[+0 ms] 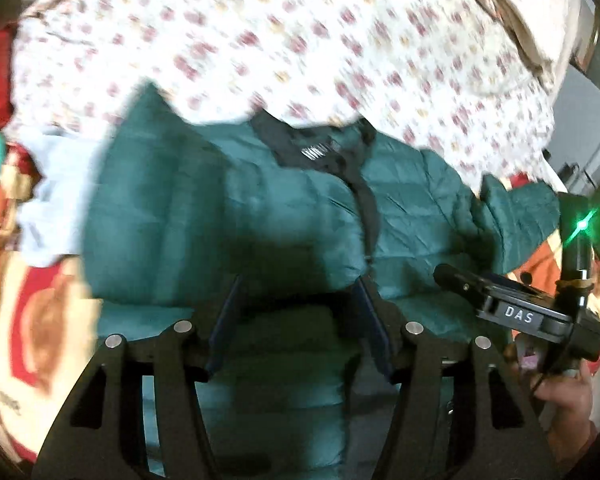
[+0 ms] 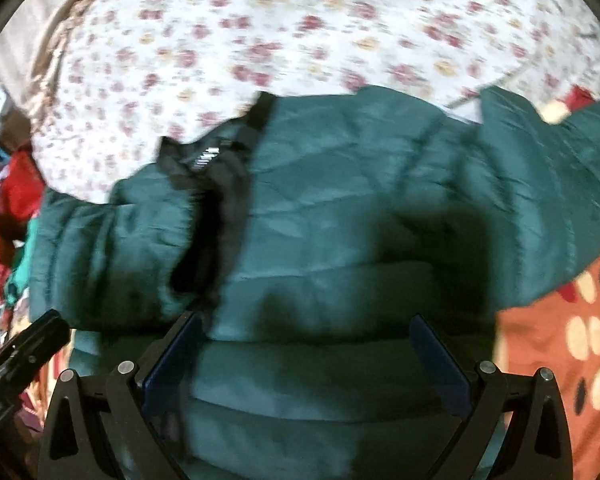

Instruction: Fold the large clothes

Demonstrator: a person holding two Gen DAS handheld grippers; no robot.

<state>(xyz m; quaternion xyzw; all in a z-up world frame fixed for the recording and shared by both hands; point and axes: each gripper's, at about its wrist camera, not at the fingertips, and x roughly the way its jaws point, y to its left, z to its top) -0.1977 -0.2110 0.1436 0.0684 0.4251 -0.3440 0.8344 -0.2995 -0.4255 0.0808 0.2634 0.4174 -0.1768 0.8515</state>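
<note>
Where it lies bunched, green quilted jacket point(image 2: 340, 216), black collar lining, puffy.

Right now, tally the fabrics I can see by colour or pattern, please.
Green puffer jacket: 1
White floral sheet: 1
Orange dotted cloth: 1
Pale blue garment: 1
Red patterned blanket: 1
Total: 5
Further clothes at the frame edges are too blurred to count.

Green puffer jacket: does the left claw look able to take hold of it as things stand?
Probably yes. The left claw stands open just over the green puffer jacket, with nothing between them; the floral sheet lies beyond the collar, out of the way.
</note>
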